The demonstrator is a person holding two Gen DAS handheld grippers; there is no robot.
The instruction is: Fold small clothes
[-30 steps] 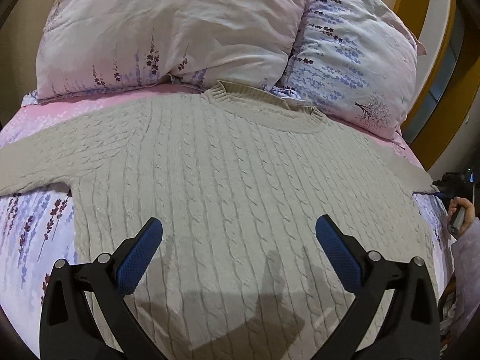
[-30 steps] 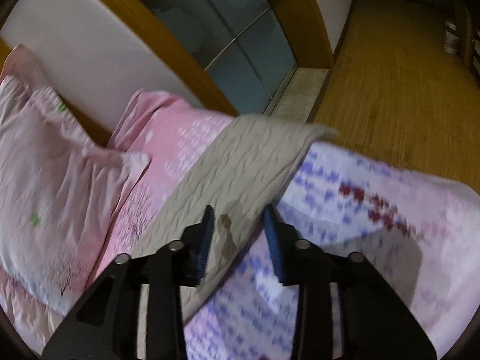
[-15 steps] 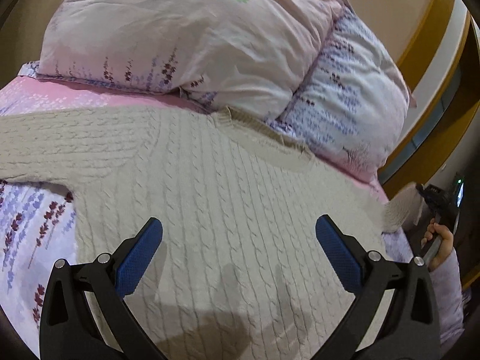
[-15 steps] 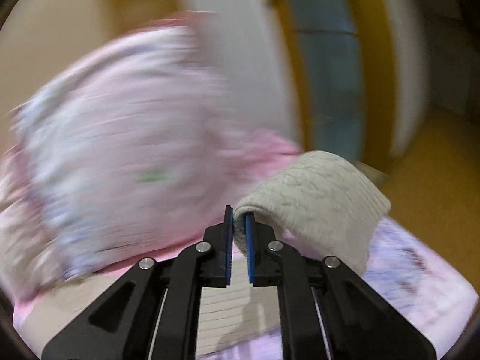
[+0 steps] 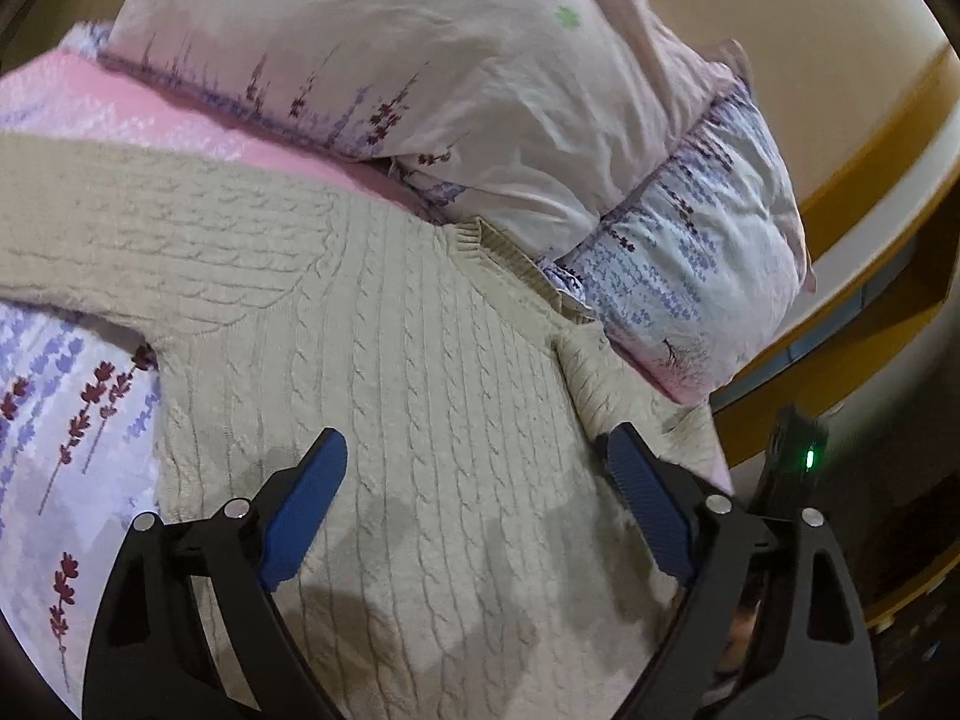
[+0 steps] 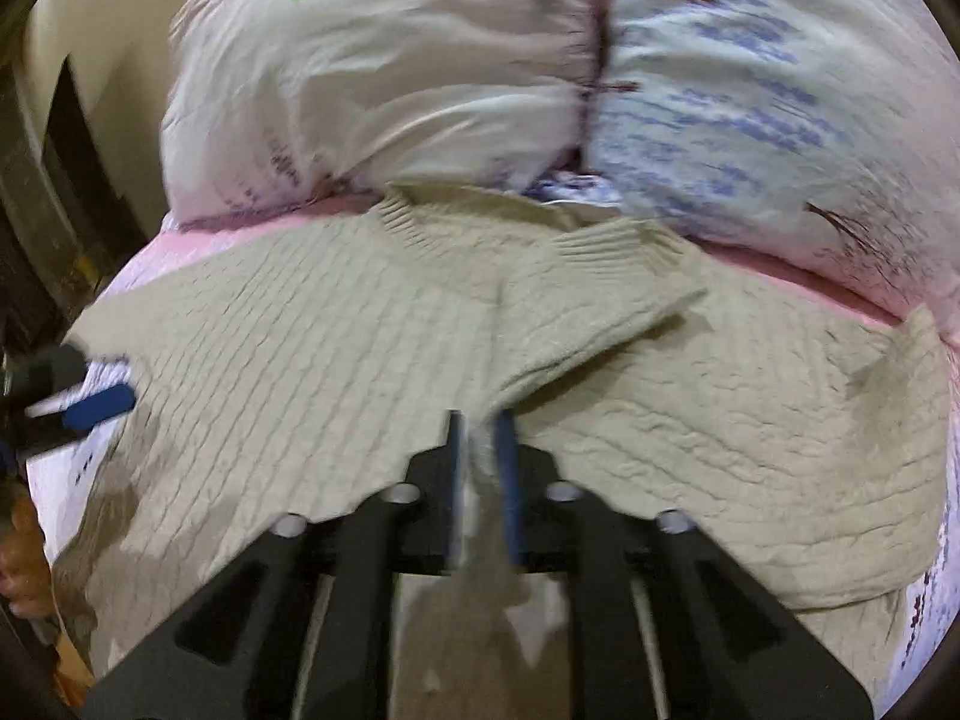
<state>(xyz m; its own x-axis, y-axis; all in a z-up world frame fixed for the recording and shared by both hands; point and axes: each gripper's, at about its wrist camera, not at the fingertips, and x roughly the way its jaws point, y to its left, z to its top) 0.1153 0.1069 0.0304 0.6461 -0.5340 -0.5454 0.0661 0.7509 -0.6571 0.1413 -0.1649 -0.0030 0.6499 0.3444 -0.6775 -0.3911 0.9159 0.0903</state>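
Sleeve-folding is the step in hand, judged from how the beige cable-knit sweater point(image 5: 384, 396) lies face up on the bed. In the left wrist view its body fills the middle and one sleeve point(image 5: 120, 240) stretches flat toward the left edge, not yet folded. The left gripper point(image 5: 477, 501) hangs over the lower body with its fingers wide, closing a little, the cloth below them rather than pinched. Past its right finger shows a dark device with a green light point(image 5: 809, 457), probably the other tool.

In the right wrist view, which is blurred, the other sleeve point(image 6: 600, 294) lies folded in across the chest, its ribbed cuff near the collar point(image 6: 414, 210). The right gripper point(image 6: 480, 468) sits at the fold with its fingers narrow and opening; cloth lies between them, but whether they press on it I cannot tell. The left tool's blue finger shows at the far left.

Next, I judge, the right fingers must let go cleanly, and the flat sleeve needs the same fold.

Bedding is a lavender-print sheet point(image 5: 72, 420) with a pink band, two pillows point(image 5: 420, 60) stacked at the head, and a wooden frame point(image 5: 870, 168) beyond.
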